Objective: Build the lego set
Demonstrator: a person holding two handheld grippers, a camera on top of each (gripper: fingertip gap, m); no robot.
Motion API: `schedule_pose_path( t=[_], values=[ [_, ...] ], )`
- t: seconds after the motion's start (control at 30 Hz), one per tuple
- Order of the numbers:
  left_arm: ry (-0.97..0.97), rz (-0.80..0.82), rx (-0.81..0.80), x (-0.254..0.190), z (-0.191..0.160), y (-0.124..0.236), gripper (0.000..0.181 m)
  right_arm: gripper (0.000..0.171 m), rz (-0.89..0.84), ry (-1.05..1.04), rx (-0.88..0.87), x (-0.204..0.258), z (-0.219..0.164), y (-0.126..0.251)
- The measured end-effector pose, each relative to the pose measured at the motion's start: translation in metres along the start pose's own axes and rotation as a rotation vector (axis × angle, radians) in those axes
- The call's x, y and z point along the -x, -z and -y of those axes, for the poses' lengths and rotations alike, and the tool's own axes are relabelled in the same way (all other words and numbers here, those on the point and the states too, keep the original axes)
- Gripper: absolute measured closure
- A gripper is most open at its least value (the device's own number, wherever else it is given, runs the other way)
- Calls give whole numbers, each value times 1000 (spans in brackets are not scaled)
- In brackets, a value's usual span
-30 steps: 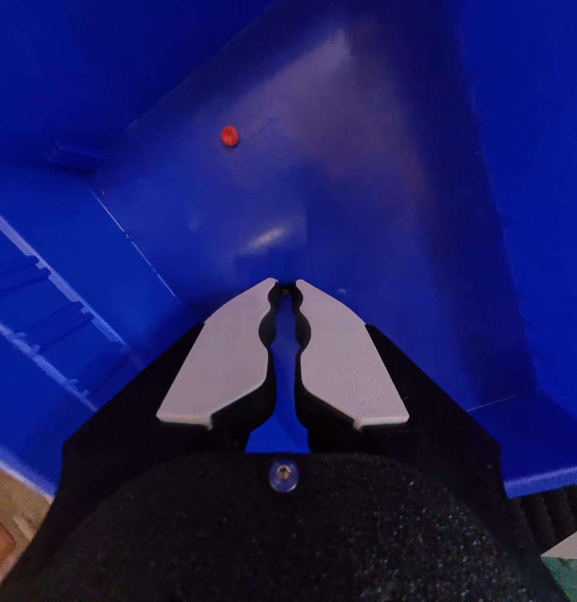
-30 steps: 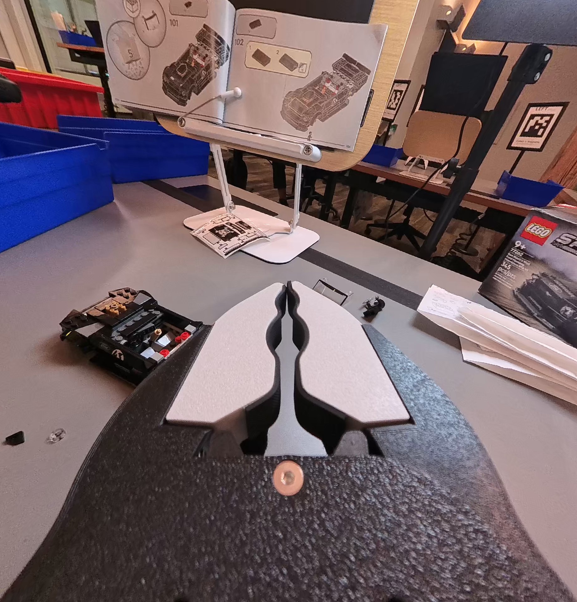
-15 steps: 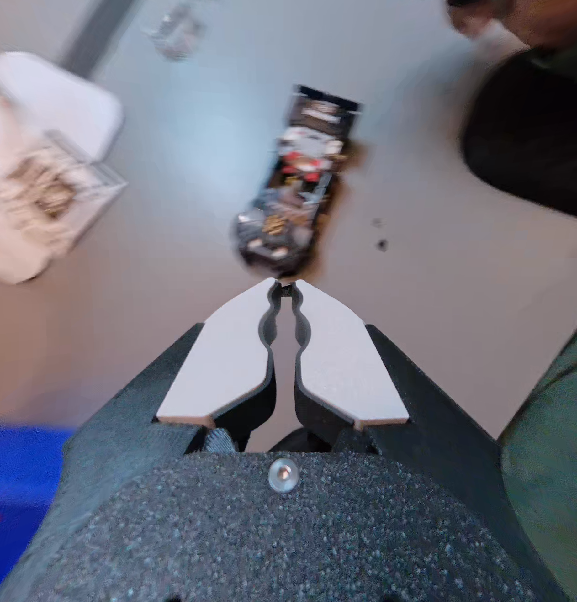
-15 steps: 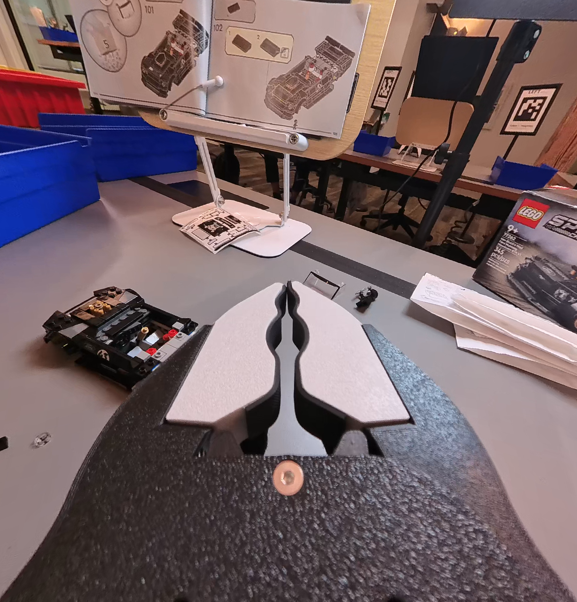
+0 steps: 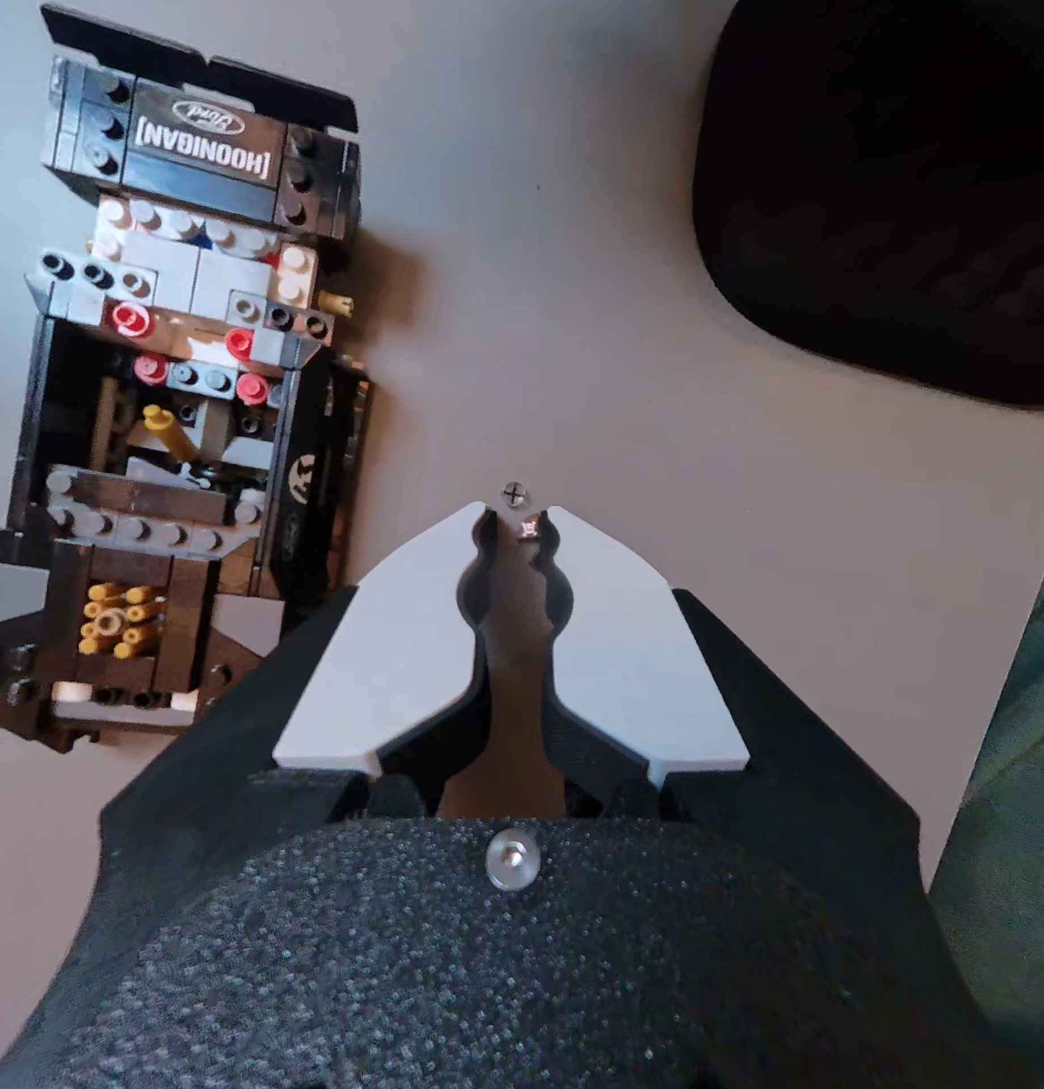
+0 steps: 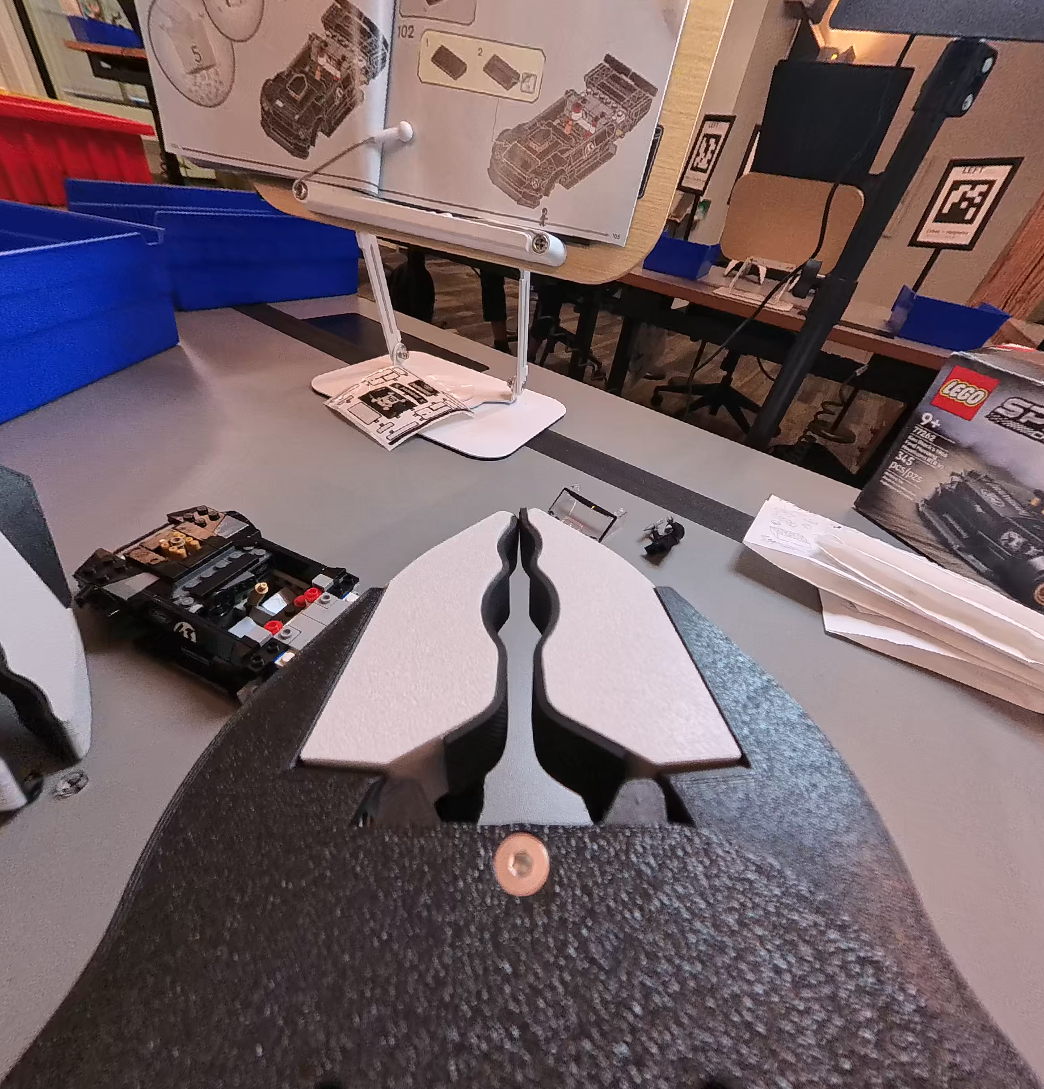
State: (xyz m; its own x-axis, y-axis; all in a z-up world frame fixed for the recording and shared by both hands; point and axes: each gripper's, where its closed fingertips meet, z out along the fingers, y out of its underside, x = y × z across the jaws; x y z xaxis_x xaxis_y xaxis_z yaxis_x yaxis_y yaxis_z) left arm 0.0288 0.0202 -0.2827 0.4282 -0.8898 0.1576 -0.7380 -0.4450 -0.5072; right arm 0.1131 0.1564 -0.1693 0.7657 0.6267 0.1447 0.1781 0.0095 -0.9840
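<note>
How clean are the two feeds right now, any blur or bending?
Left wrist view: sharp around the claw and small piece, car slightly soft at the left edge. Right wrist view: sharp overall, wide-angle bending of the instruction stand.

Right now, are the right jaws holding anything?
No: the right gripper is shut with nothing between its jaws, hovering above the table beside the car.

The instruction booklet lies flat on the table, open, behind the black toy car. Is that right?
Not quite. The instruction booklet is open and behind the black toy car, but it does not lie flat on the table. It is propped up on a stand above the table. The right wrist view shows it.
</note>
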Motion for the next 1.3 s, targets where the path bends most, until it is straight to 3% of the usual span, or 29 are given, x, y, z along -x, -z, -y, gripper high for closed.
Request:
schedule_pose_path(
  t=[0.3,0.47,0.77,1.03,1.3],
  values=[
    [-116,36,-35,-8,-1,4,144,171,5,-8,11,0,-4,-2],
    [-178,75,-96,-7,0,11,140,171,7,-15,18,0,-6,-2],
    [-276,89,-53,-9,-21,13,125,171,11,-22,22,0,-7,-3],
    [-259,121,-100,8,-22,19,130,171,11,-19,22,0,-7,-3],
    [-305,96,-148,-11,-20,22,164,171,15,-19,25,2,-7,-3]
  ],
)
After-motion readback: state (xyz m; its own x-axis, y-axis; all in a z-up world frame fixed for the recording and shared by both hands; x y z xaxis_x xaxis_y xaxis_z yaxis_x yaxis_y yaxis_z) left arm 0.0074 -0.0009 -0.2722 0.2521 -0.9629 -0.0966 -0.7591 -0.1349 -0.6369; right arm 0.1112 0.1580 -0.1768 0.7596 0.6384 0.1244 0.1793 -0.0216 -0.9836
